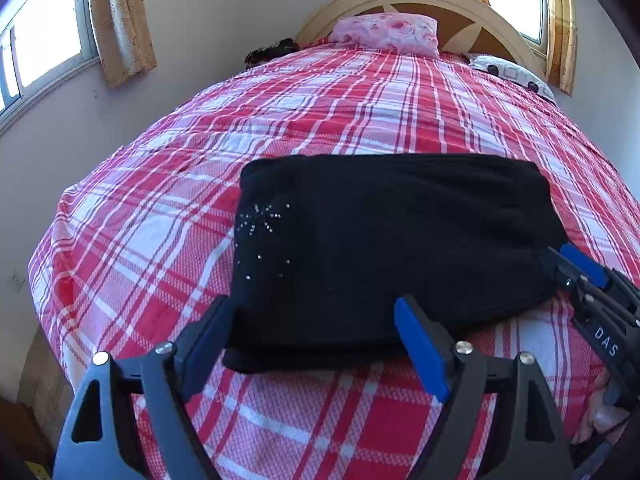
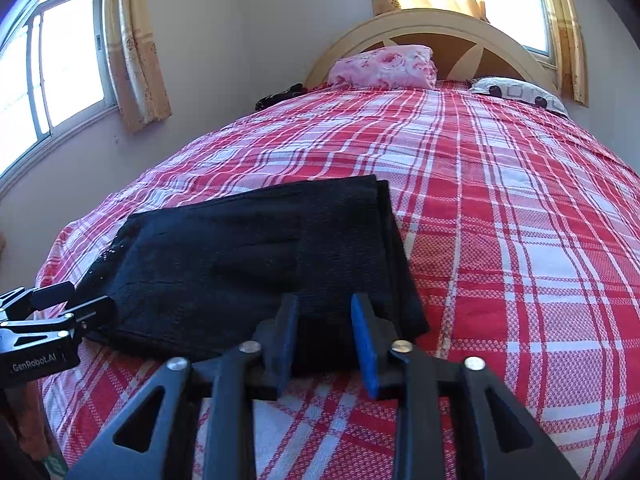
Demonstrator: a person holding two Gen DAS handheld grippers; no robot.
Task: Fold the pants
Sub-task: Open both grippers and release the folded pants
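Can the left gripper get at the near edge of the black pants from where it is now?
Probably yes. The left gripper is open, its fingers straddling the near edge of the folded pants, and nothing lies between them. The right gripper sits off at the other end.

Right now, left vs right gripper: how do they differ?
Left gripper is open wide, fingers spanning the black pants' near edge by the rhinestone corner. Right gripper is open narrower, at the near edge by the plain layered end. Both are open, gripping nothing, over the plaid bedspread.

Matt black knit pants lie on woven checked cloth bedspread
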